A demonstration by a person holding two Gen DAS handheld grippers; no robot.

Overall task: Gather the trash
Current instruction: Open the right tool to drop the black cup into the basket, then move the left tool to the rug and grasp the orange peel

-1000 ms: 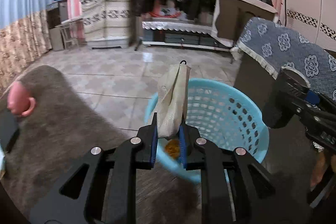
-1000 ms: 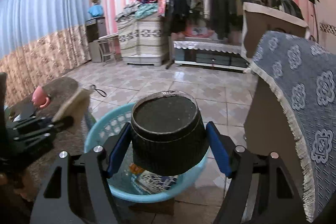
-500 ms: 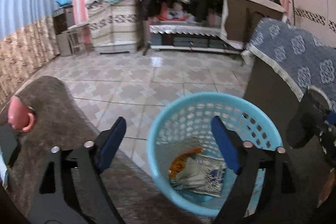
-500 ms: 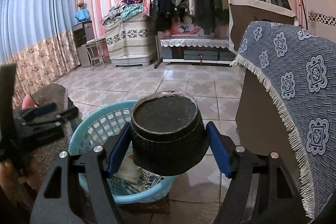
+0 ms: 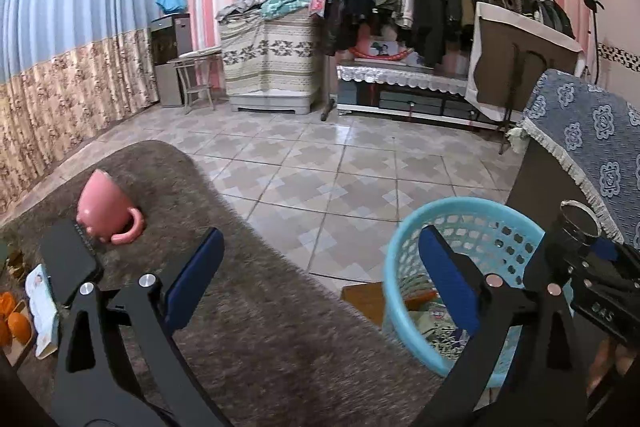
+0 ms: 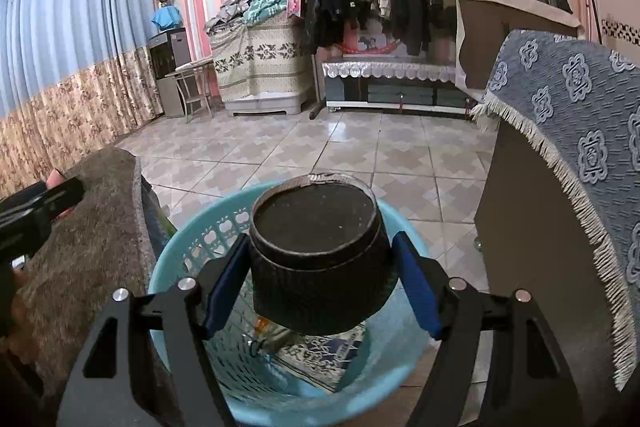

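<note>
A light blue plastic basket [image 5: 400,267] [image 6: 180,267] stands on the tiled floor beside the brown carpeted table and holds paper and wrapper trash [image 6: 320,351]. My right gripper [image 6: 320,271] is shut on a black ribbed cup [image 6: 320,259] and holds it just above the basket's opening. It also shows in the left wrist view [image 5: 576,227]. My left gripper [image 5: 320,283] is open and empty, over the table's edge to the left of the basket.
A pink mug [image 5: 106,209] lies on the brown carpet [image 5: 240,327]. A black flat object [image 5: 68,267], a white packet [image 5: 40,307] and oranges [image 5: 12,319] sit at the left. A cabinet with a blue patterned cloth [image 6: 580,131] stands right of the basket.
My left gripper opened and let a beige bag fall into the basket, then swung left toward the table. My right gripper kept the black cup over the basket.
</note>
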